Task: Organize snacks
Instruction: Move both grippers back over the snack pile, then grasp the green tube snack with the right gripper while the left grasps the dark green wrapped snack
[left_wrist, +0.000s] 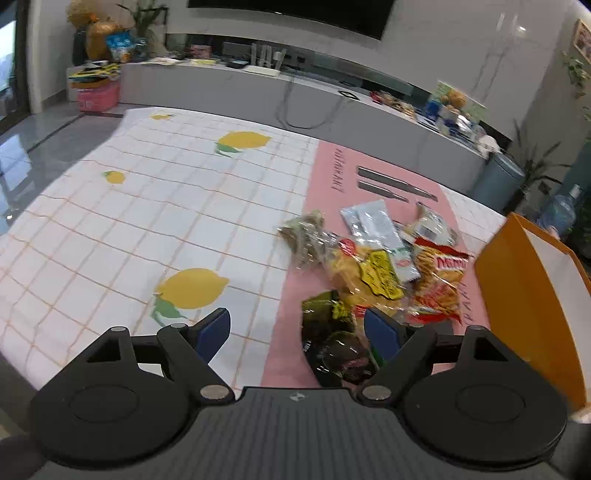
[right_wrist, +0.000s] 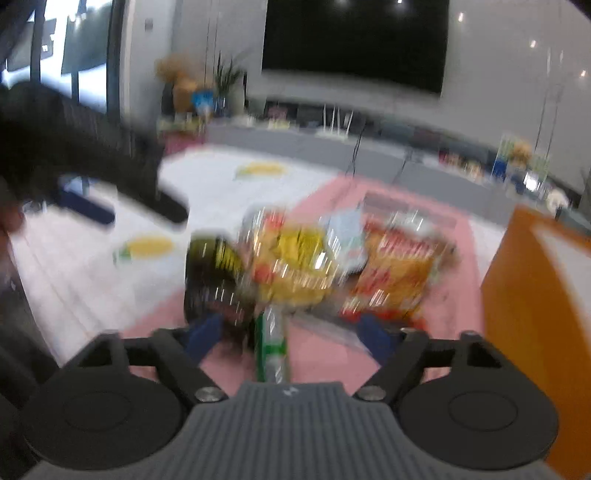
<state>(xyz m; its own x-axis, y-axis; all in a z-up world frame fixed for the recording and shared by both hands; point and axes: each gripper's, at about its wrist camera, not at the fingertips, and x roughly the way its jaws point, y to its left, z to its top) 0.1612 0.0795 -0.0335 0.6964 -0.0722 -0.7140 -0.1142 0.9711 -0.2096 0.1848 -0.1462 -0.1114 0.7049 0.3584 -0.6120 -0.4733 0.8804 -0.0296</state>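
Snacks (left_wrist: 373, 266) heaped on pink mat (left_wrist: 332, 177), orange box (left_wrist: 532, 310) alongside; both jaws apart, gripping nothing

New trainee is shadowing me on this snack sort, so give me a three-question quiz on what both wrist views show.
1. True or false: the left gripper is shut on a packet.
2. Which colour is the box beside the snack pile? A blue, B orange, C green.
3. Fill in: the pile lies on the ___ mat.

Key: 1 false, it is open and holds nothing; 2 B; 3 pink.
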